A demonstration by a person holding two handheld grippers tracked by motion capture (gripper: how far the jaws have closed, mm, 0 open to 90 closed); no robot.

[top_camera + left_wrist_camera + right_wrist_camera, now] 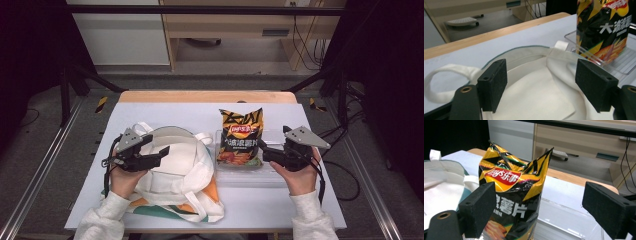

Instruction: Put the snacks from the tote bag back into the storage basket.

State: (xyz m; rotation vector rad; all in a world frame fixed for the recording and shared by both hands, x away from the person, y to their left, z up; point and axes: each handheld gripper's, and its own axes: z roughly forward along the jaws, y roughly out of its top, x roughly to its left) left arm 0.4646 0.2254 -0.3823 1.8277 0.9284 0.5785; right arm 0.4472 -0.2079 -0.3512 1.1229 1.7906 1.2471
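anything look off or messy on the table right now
Nothing spilled or broken. The chip bag is crumpled at its top and stands in the clear tray; the tote bag lies rumpled with its mouth open.

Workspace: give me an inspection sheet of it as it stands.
Surface: white table top with a wooden far edge.
Job's things: white tote bag lying mouth open; chip bag in a clear tray.
Clutter: nothing seen.
Grippers: left gripper over the tote's mouth, jaws open; right gripper beside the chip bag, jaws open.
Cables: one trails from each gripper; more hang at the desk behind.
Surroundings: black frame rails, wooden desk, grey floor.
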